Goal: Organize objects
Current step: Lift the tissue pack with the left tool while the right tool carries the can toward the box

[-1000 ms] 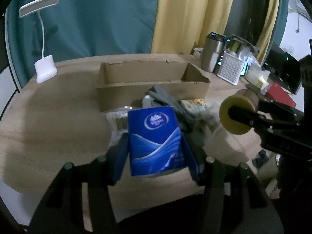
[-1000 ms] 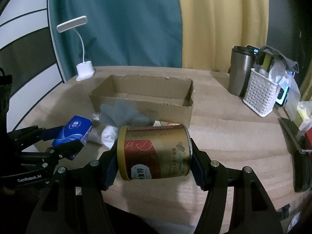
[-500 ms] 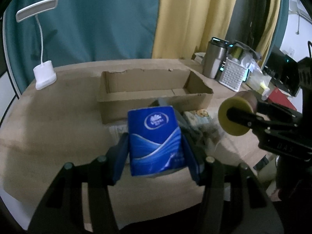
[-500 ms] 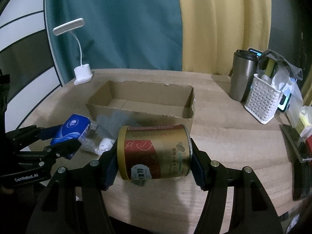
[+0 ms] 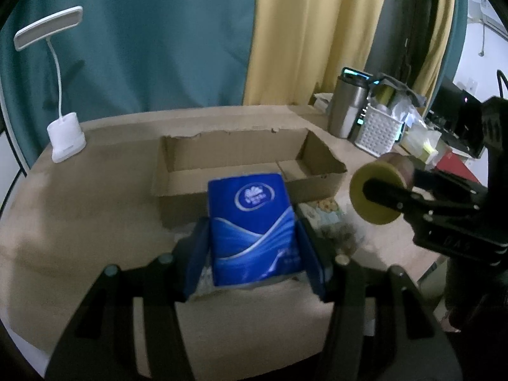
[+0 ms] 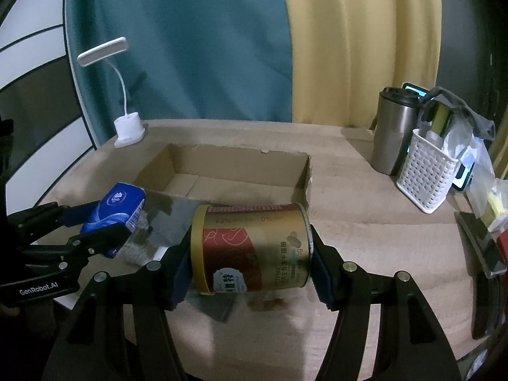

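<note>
My left gripper [image 5: 252, 247] is shut on a blue tissue pack [image 5: 254, 225], held above the wooden table just in front of the open cardboard box [image 5: 250, 158]. My right gripper [image 6: 250, 254] is shut on a gold and red can [image 6: 254, 247] lying on its side, lifted in front of the box [image 6: 228, 177]. In the left wrist view the can's yellow end [image 5: 376, 195] shows at the right in the right gripper [image 5: 409, 198]. The right wrist view has the tissue pack [image 6: 117, 206] at the left, in the left gripper [image 6: 104, 222]. The box is empty.
Snack packets [image 5: 327, 219] and a grey cloth [image 6: 168, 219] lie on the table in front of the box. A white desk lamp [image 5: 63, 139] stands back left. A steel tumbler [image 6: 393, 130] and a white perforated basket [image 6: 428, 174] stand at the right.
Both grippers have risen and drawn closer to the box, each still holding its object. More of the box's inside shows now.
</note>
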A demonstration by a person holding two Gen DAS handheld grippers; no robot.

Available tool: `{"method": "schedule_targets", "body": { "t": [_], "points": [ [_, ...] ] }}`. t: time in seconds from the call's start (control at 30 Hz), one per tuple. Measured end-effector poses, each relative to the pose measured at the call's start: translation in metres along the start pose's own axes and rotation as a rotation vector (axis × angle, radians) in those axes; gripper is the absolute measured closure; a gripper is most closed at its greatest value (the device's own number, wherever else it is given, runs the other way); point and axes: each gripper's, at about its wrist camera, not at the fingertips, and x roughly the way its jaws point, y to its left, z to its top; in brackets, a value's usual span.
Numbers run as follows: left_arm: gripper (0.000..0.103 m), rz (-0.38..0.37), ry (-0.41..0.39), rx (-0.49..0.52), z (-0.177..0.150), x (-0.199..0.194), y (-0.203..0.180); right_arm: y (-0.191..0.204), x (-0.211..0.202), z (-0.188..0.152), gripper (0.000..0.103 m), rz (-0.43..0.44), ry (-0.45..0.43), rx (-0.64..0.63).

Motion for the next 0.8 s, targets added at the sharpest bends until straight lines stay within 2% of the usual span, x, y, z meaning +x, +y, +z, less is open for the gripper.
{"method": "schedule_targets", "body": {
  "t": [0.8],
  "points": [
    [0.048, -0.008, -0.003, -0.005, 0.040, 0.028, 0.007, -0.016, 0.029, 0.034, 0.037, 0.002, 0.002, 0.008]
  ]
}}
